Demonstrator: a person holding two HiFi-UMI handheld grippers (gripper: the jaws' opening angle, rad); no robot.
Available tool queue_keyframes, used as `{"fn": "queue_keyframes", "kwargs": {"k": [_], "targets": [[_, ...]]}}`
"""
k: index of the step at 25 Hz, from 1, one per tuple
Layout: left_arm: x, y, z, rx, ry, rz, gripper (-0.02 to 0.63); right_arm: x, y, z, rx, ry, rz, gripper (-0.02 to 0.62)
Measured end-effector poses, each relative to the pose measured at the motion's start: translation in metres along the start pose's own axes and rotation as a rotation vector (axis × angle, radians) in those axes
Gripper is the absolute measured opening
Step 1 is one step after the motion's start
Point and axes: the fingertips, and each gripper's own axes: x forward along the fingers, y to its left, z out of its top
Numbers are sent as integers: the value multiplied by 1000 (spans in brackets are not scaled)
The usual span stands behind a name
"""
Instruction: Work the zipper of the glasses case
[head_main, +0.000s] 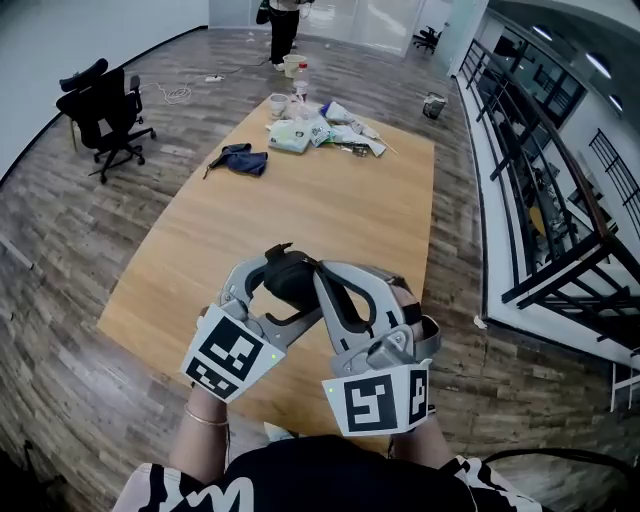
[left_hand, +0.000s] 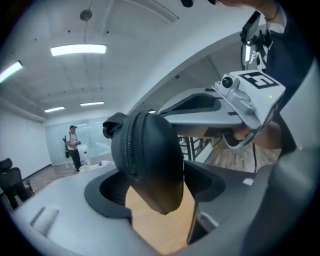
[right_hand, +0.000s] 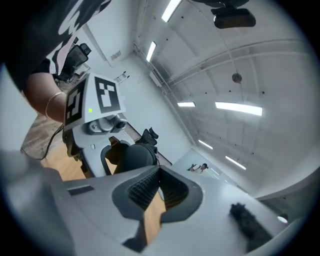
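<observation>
The case (head_main: 290, 282) is up off the counter (head_main: 330, 215), close in front of you, and in the head view your two tools hide much of it. Its zipper (left_hand: 131, 150) shows only in the left gripper view, running down the edge that faces the camera. A black tab (left_hand: 112, 125) sits at the zipper's top, and it is hard to tell whether that is the pull.

Your left tool (left_hand: 157, 192) stands wide, its jaws on either side of the case and grasping it across the body. Your right tool (right_hand: 159, 172) is clenched, its pads meeting at the tips right by the upper end of the case. No view shows whether anything thin is pinched between them.

Your wrist (head_main: 205, 428), with a bracelet (head_main: 205, 417), shows beneath the left tool.

At the counter's far end lie a blue cloth (head_main: 240, 160) and a heap (head_main: 320, 130) of packets and cups too small to sort out. Beyond it stands a person (head_main: 285, 25), cut off by the top edge. A black chair (head_main: 105, 115) stands on the floor (head_main: 60, 260) to the left.
</observation>
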Motion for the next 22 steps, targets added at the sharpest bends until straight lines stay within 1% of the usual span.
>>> {"fn": "queue_keyframes", "kwargs": {"k": [1,2,5,8,10,12,14,16,17,19,20,22], "targets": [[-2,3,2,6,-23,25,339,-1,-1,1,12,0,-1,5],[-4,4,5,2,-56,29,323,-1,-2,3,20,-7,-2,5],[-10,1,15,-19,-159,-15,310,-5,-5,8,36,-52,-1,5],[-9,-2,22,-46,-209,-65,313,-8,-9,15,63,-111,6,5],[-8,-2,24,-41,-213,-73,314,-11,-10,19,70,-133,9,5],[-6,-3,23,-25,-201,-76,314,-13,-9,26,98,-172,19,5],[-6,-5,25,-24,-207,-80,319,-15,-8,31,119,-191,23,5],[-11,-6,30,-59,-233,-64,313,-15,-6,32,109,-190,25,5],[-14,-6,33,-91,-241,-64,287,-16,-6,33,105,-192,28,5],[-19,-11,35,-145,-241,-108,268,-17,-6,33,98,-193,28,5],[-20,-13,35,-157,-237,-139,264,-17,-6,32,86,-186,22,5],[-22,-16,34,-133,-234,-181,259,-16,-5,30,41,-166,5,5]]}}
